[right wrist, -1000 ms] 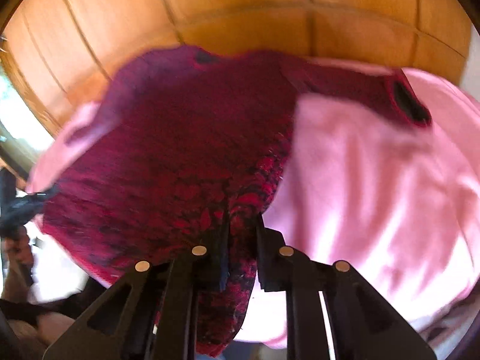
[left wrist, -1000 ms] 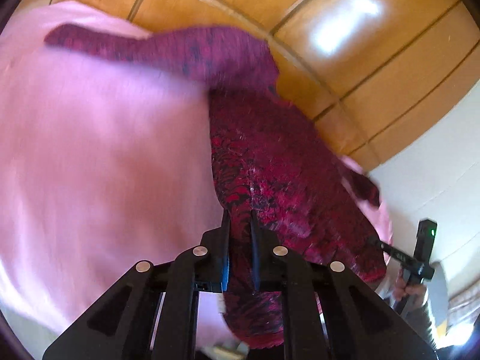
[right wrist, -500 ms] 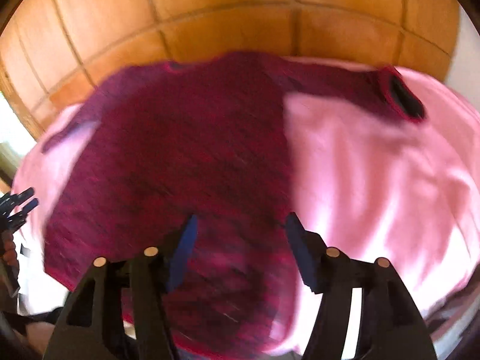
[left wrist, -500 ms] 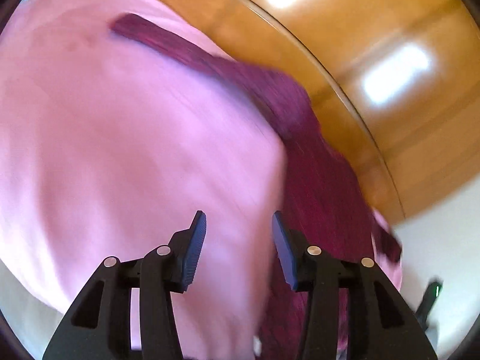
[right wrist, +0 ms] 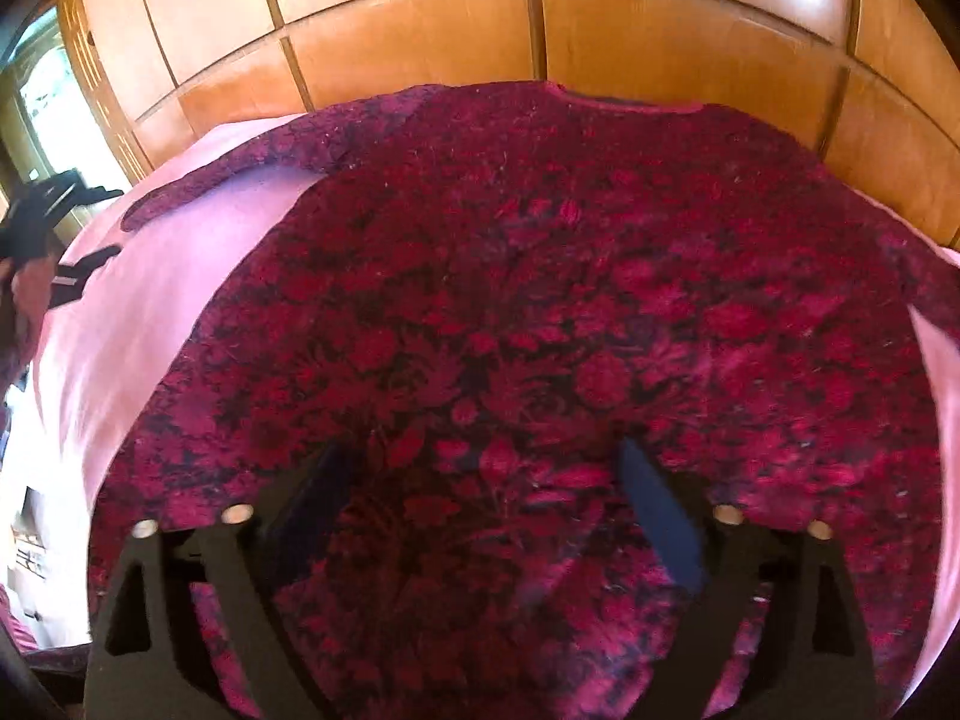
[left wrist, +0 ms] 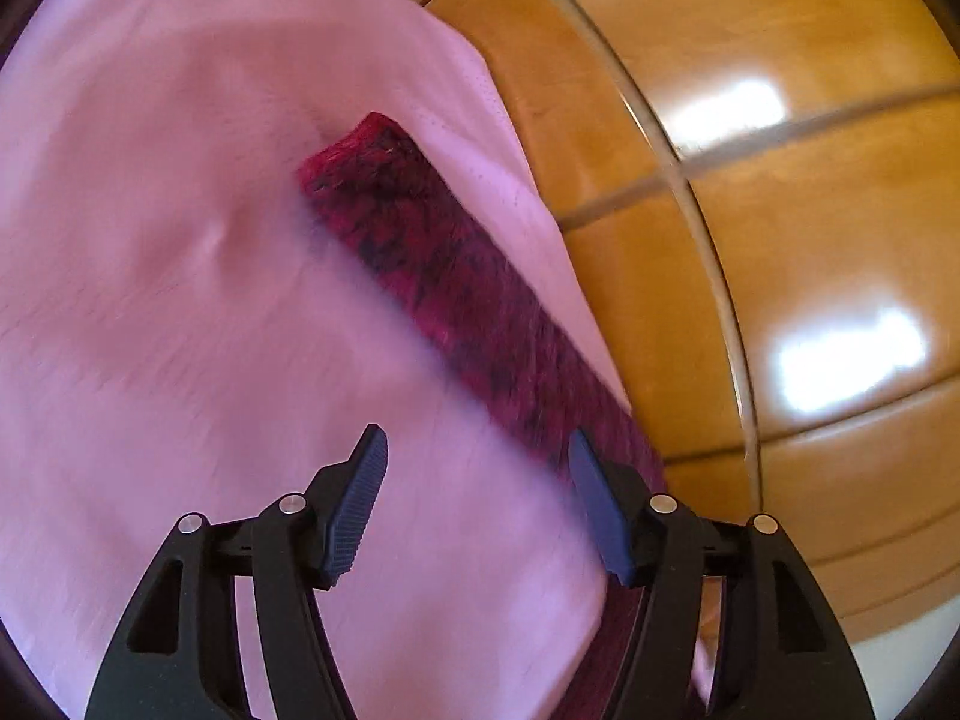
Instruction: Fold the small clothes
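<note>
- Wood panelling (right wrist: 420, 42) fills the background, warm orange-brown squares with dark seams, glossy enough to catch bright window glare in the left wrist view.
- Spread over the work surface is a pink sheet (left wrist: 180, 300), smooth apart from a small crease near its middle.
- Laid flat on that sheet is the sweater (right wrist: 540, 312), a dark red knit with a black floral pattern, neckline towards the wooden wall and its body taking up most of the right wrist view.
- One sleeve (left wrist: 456, 294) runs diagonally across the pink cloth in the left wrist view, cuff end towards the top, lying straight and flat.
- Now the left gripper (left wrist: 477, 456): its jaws have just been opening, and they stand apart with only pink sheet showing between them; the sleeve passes just beside the right-hand finger, and nothing is pinched.
- And the right gripper (right wrist: 480, 480): its jaws have also just been opening and are spread very wide, pointing steeply down over the lower body of the sweater; the knit shows between the fingers but the pads are not pressing on it.
- Far left in the right wrist view, a hand (right wrist: 27, 294) holds the other black gripper at the sheet's edge.
</note>
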`<state>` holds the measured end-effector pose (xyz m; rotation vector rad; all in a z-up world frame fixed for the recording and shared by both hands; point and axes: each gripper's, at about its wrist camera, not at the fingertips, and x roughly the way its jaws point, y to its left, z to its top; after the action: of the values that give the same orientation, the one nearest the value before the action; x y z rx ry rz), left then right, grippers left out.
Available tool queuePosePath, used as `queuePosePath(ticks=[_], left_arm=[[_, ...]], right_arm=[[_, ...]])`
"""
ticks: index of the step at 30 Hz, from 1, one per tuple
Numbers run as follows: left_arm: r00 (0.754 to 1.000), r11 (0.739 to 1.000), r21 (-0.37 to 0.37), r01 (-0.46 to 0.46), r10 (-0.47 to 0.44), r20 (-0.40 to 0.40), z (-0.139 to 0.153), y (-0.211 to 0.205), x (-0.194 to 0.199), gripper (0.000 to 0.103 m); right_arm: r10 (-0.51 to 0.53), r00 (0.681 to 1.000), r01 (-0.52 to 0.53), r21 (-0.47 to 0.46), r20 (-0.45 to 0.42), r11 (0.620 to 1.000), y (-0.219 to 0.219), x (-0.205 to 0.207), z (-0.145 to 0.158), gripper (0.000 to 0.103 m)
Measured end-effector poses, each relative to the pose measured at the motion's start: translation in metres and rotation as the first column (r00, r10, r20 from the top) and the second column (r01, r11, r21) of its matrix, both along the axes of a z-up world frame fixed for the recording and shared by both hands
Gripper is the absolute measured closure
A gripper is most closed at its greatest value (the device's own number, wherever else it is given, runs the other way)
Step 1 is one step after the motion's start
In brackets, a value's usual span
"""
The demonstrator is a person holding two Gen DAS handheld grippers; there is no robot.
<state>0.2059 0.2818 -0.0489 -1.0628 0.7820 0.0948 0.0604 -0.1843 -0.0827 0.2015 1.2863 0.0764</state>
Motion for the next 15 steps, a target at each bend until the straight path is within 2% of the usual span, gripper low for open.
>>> queuePosePath(ticks=[4,6,7,8,12,14,15], left_arm=[[0.998,0.998,-0.039,-0.055,0.054,-0.039,-0.018,0.012,0.035,0.042],[0.996,0.996,-0.043,-0.084,0.083,-0.036,-0.023,0.022,0.047,0.059],[0.996,0.997,-0.028,-0.078,0.076,-0.042,-0.023,0.024,0.055,0.085],[0.996,0.997,0.001,-0.073,0.073,-0.048,-0.020,0.024,0.060,0.092],[0.992,0.979,0.165,-0.117,0.109,0.057,0.026,0.033,0.045,0.094],[0.991,0.955,0.266,-0.129,0.111,0.080,0.041,0.033,0.042,0.094],[0.992,0.926,0.358,-0.122,0.106,0.064,0.043,0.029,0.054,0.094]], right_arm=[[0.009,1.000,-0.009,0.021,-0.007,1.000,-0.001,0.001,-0.007,0.002],[0.009,1.000,-0.008,0.039,-0.014,0.999,-0.003,0.007,-0.010,0.002],[0.013,1.000,-0.012,0.043,-0.013,0.999,-0.005,0.008,-0.011,0.002],[0.023,1.000,-0.022,0.039,-0.010,0.999,-0.004,0.009,-0.012,0.002],[0.043,0.999,-0.043,0.007,-0.014,0.999,0.003,0.005,-0.009,0.002],[0.052,0.999,-0.052,-0.005,-0.017,0.999,0.007,0.004,-0.010,0.002],[0.053,0.998,-0.053,-0.009,-0.017,0.999,0.008,0.004,-0.010,0.002]])
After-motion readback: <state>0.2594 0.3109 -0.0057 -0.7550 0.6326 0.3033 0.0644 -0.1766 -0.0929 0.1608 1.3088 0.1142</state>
